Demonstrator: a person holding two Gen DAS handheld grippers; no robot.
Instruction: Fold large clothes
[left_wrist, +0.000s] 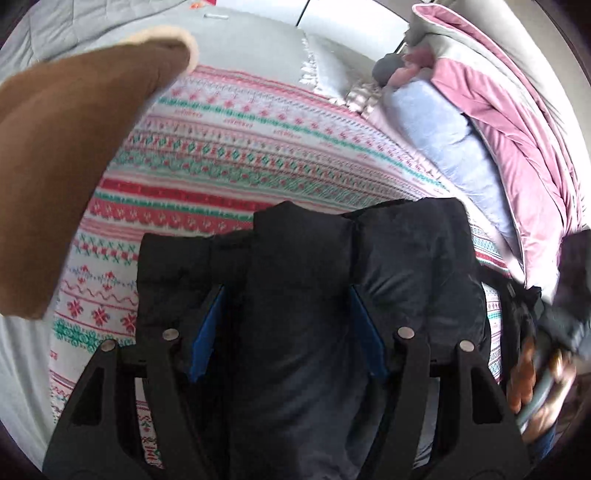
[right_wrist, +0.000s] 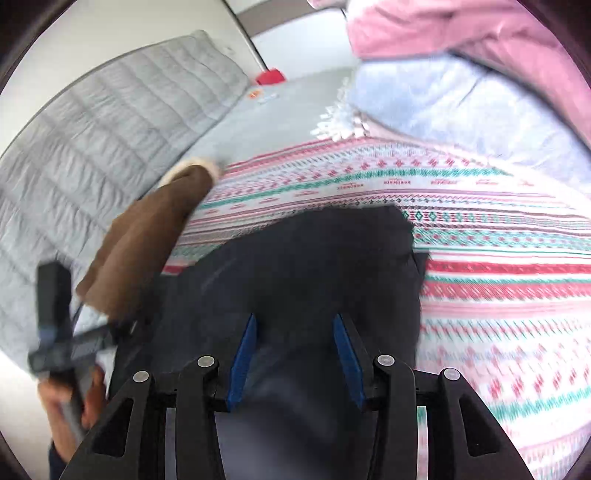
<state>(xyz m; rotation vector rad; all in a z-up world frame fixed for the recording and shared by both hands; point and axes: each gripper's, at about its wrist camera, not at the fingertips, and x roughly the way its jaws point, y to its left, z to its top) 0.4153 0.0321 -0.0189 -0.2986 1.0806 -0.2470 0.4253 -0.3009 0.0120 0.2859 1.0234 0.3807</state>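
Up close in the left wrist view, the left gripper (left_wrist: 286, 328) pinches a bunched black padded garment (left_wrist: 306, 258) above the red-and-green patterned blanket (left_wrist: 236, 155); in the right wrist view, the right gripper (right_wrist: 293, 354) clamps the same dark fabric (right_wrist: 295, 258)

A dark garment (left_wrist: 303, 280) lies on the patterned blanket (left_wrist: 236, 147) at six o'clock, bunched between the left gripper (left_wrist: 286, 332) fingers. A fleece-lined garment (left_wrist: 74, 158) sits at nine to ten o'clock. Piled bedding (left_wrist: 517, 122) lies at two o'clock, possibly touching the blanket's edge.
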